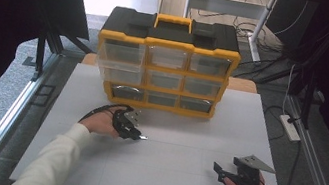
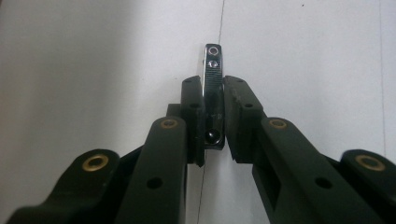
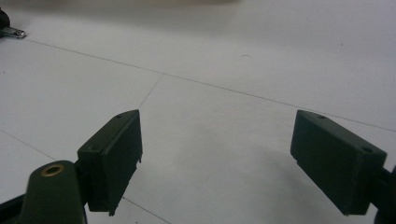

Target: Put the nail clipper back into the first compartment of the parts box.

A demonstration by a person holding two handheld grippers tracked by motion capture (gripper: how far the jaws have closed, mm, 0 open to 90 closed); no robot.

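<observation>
The left claw [image 2: 214,119] pinches a small shiny metal clip [image 2: 213,93] low on the counter [image 1: 179,176], at 6 o'clock from the drawer box [image 1: 166,62]; the narrow grip could let it twist free; the right claw [image 3: 215,158] gapes empty.

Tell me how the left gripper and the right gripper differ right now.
The left gripper has its jaws closed on a small shiny metal piece, while the right gripper has its jaws spread wide with nothing between them. In the high view, the left gripper sits nearer the yellow and black drawer organiser; the right gripper sits by the near right corner of the white table. Both are black, hand-held and low over the table.
</observation>
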